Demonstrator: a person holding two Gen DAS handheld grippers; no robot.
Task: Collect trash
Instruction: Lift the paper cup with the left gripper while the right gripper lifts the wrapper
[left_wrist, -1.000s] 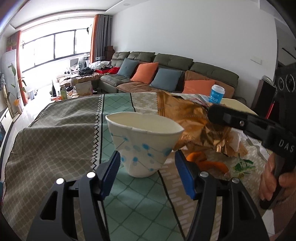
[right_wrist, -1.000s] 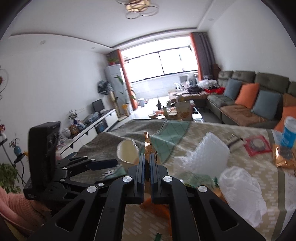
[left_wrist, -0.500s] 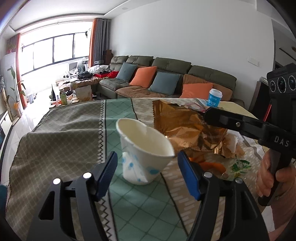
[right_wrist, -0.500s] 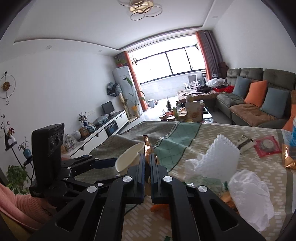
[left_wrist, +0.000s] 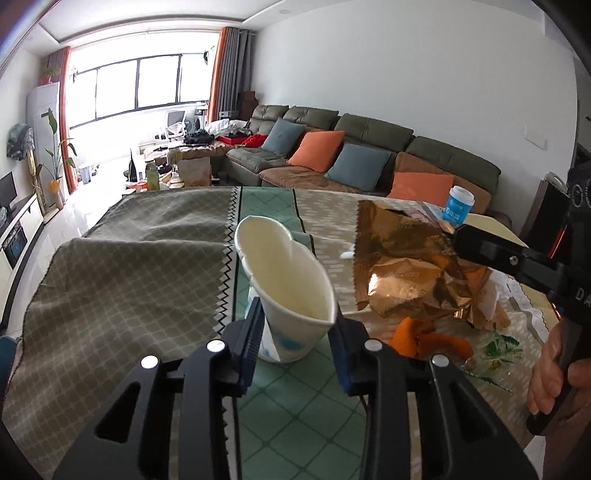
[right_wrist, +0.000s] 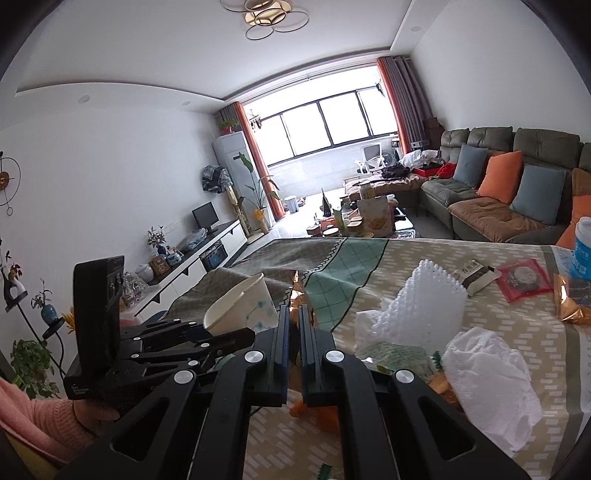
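A white paper cup (left_wrist: 291, 280) with blue dots leans on the patterned tablecloth (left_wrist: 129, 280), squashed to an oval. My left gripper (left_wrist: 295, 325) has its blue pads pressed on both sides of the cup, and the jaws are closing. In the right wrist view the same cup (right_wrist: 240, 306) sits tilted in the left gripper (right_wrist: 207, 332). My right gripper (right_wrist: 293, 314) is shut on a crumpled gold foil bag (right_wrist: 295, 295). From the left wrist the bag (left_wrist: 402, 266) hangs from the right gripper (left_wrist: 456, 236) just right of the cup.
Orange peel (left_wrist: 424, 338) lies under the bag. A white foam net (right_wrist: 432, 306), crumpled tissue (right_wrist: 487, 373), a dark snack wrapper (right_wrist: 476, 275), a red packet (right_wrist: 524, 278) and a gold packet (right_wrist: 572, 299) litter the table's right. A blue-labelled cup (left_wrist: 458, 206) stands far right.
The left jaws have narrowed from standing wide around the cup to squeezing it, and the cup has tipped and flattened. The right gripper still holds the foil bag.
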